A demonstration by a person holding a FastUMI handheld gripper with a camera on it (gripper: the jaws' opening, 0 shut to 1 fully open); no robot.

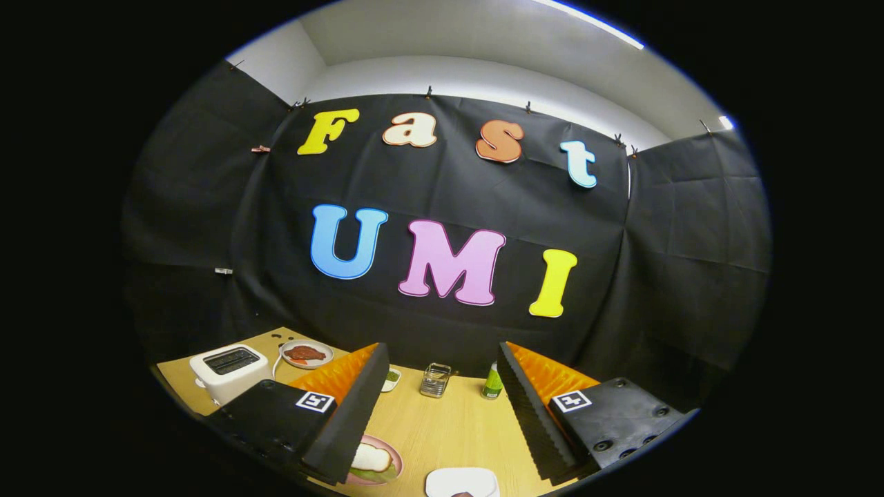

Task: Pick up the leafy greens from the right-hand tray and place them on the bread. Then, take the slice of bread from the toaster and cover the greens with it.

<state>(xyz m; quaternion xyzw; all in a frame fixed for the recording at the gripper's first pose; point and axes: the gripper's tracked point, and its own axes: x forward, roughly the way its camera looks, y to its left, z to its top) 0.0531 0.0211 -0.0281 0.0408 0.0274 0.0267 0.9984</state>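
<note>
Gripper view | hand-held gripper (442,414) wide apart, holding nothing | wooden table (442,428) | toaster (228,369) far-left

You are working in a recording booth dressed up as a small kitchen, not a real one. Black cloth (663,228) is clipped up as walls under a plain white ceiling (483,62), and a light wooden surface (442,428) carries breakfast things: a white toaster (228,373), plates of food (306,354) and a small green bottle (492,381).
</note>
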